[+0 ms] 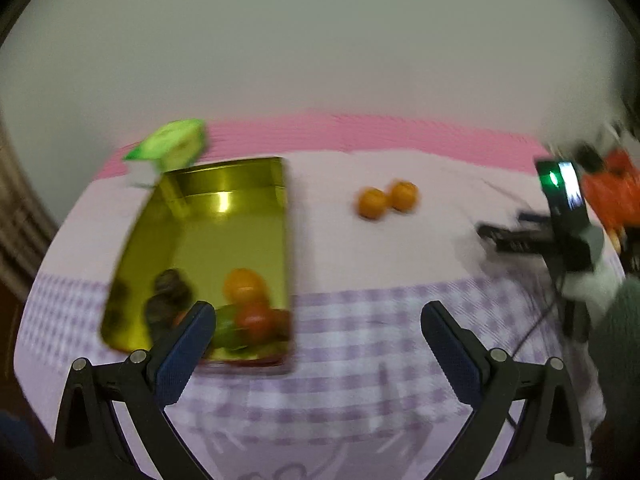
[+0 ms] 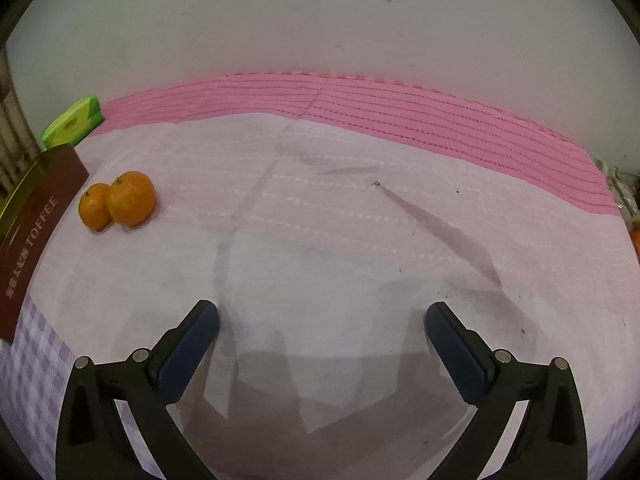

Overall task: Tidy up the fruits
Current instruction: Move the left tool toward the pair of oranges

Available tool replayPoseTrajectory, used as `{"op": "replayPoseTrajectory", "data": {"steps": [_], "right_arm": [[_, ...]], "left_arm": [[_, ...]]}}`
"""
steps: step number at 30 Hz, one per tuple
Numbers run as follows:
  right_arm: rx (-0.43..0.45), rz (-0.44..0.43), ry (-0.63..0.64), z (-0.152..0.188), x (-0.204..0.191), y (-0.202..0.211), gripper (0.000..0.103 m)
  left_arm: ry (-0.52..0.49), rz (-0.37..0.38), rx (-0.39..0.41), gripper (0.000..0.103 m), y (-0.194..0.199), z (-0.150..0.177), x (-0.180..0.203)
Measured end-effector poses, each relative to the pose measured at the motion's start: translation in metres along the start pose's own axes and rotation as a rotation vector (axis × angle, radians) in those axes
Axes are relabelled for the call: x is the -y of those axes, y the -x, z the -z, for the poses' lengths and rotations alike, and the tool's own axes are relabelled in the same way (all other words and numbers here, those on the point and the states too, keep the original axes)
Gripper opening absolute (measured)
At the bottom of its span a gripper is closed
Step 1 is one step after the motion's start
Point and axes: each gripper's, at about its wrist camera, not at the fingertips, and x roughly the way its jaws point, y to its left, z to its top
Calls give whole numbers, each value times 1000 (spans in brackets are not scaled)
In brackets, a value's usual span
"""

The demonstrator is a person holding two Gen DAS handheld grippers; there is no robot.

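Observation:
A gold tin (image 1: 224, 236) lies open on the cloth at the left, holding several fruits (image 1: 245, 286) at its near end. Two oranges (image 1: 387, 198) sit side by side on the cloth to its right. My left gripper (image 1: 318, 316) is open and empty, just in front of the tin's near right corner. My right gripper (image 2: 322, 316) is open and empty over bare cloth. In the right wrist view the two oranges (image 2: 118, 200) lie far left, beside the tin's brown "TOFFEE" side (image 2: 36, 228). The right gripper's body (image 1: 568, 216) shows at the right of the left wrist view.
A green box (image 1: 172, 146) stands behind the tin; it also shows in the right wrist view (image 2: 72, 122). A pink mat (image 2: 360, 100) runs along the back below a pale wall. Red-orange items (image 1: 612, 192) sit at the far right edge. A checked cloth (image 1: 360, 344) covers the front.

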Motion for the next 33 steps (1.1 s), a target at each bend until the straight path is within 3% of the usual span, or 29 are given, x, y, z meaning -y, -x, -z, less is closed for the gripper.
{"op": "replayPoseTrajectory", "data": {"steps": [6,15,26,33], "right_arm": [[0,-4,7,-1,6,-1,103],[3,-5,8,-2,6,-1,103],[3,-5,8,-2,5,-1,103],[3,-4,8,-1,6,-1,103]], "left_arm": [[27,37,-62,102,-31,-22,13],[-39,-50,-76,102,-72,-65,34],[-40,-36,-126,102,-115,-82,44],[15,-39,-180,99,-142,-94,37]]}}
